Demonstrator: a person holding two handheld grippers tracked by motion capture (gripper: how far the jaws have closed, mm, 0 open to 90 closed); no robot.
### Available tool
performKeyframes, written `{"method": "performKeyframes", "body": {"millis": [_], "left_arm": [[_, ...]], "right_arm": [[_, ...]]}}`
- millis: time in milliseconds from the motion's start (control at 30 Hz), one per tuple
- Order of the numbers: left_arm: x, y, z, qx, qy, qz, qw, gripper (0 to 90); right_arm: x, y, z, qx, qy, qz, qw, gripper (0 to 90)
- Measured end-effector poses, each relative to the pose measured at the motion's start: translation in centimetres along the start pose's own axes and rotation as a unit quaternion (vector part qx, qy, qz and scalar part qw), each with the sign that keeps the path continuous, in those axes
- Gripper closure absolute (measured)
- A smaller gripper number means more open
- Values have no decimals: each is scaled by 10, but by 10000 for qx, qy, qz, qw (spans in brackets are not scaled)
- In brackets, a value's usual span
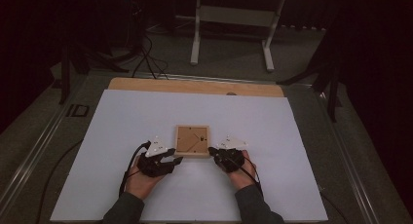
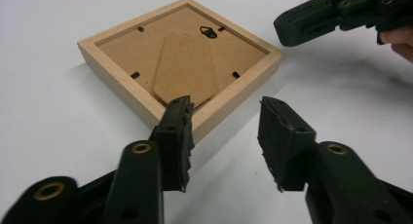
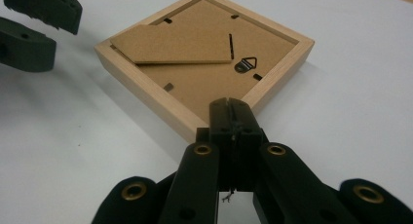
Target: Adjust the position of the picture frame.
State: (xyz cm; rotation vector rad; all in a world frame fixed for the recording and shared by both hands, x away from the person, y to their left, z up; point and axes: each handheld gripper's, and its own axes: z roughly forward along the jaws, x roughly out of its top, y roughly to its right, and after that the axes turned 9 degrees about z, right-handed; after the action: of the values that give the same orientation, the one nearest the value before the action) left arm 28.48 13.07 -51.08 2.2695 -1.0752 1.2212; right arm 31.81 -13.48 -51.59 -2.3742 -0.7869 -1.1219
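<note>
- A small wooden picture frame [image 1: 192, 140] lay face down on the white desk [image 1: 122, 126], about midway between the left and right edges and somewhat nearer the near edge than the far one.
- Its brown backing board [image 2: 187, 58] faced up, with a fold-out stand panel [image 3: 175, 44] lying over it and a small metal hanger [image 3: 246, 64] near one side.
- The left tool [image 1: 170, 158] sat just off the frame's near left corner, resting low over the desk, its cable trailing toward the near edge.
- In the left gripper view its jaws stood apart with a clear gap; one fingertip [image 2: 179, 121] was right at the frame's corner edge, the other [image 2: 275, 124] over bare desk. Nothing was clamped between them.
- The right tool [image 1: 212, 151] sat at the frame's near right corner.
- In the right gripper view its jaws were pressed together, tips meeting just in front of the frame's wooden corner; whether they touched the wood could not be told.
- Both of the person's hands [image 1: 143, 180] came in from the near edge, sleeves dark.
</note>
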Motion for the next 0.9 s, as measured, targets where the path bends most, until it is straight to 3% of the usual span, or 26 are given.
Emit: {"method": "performKeyframes", "body": {"millis": [200,500,600,900], "left_arm": [[4,-4,-2,131,-3,-16,9999,521],[12,-14,4,184,-232,19,9996,502],[13,-17,6,230,-266,47,9994,513],[21,-27,13,183,-344,-12,9992,539]], "right_arm": [[0,2,3,5,-24,13,10000,894],[2,4,2,10,4,78,10000,894],[1,2,3,15,-7,-5,10000,894],[2,-1,7,17,-26,-81,10000,895]]}}
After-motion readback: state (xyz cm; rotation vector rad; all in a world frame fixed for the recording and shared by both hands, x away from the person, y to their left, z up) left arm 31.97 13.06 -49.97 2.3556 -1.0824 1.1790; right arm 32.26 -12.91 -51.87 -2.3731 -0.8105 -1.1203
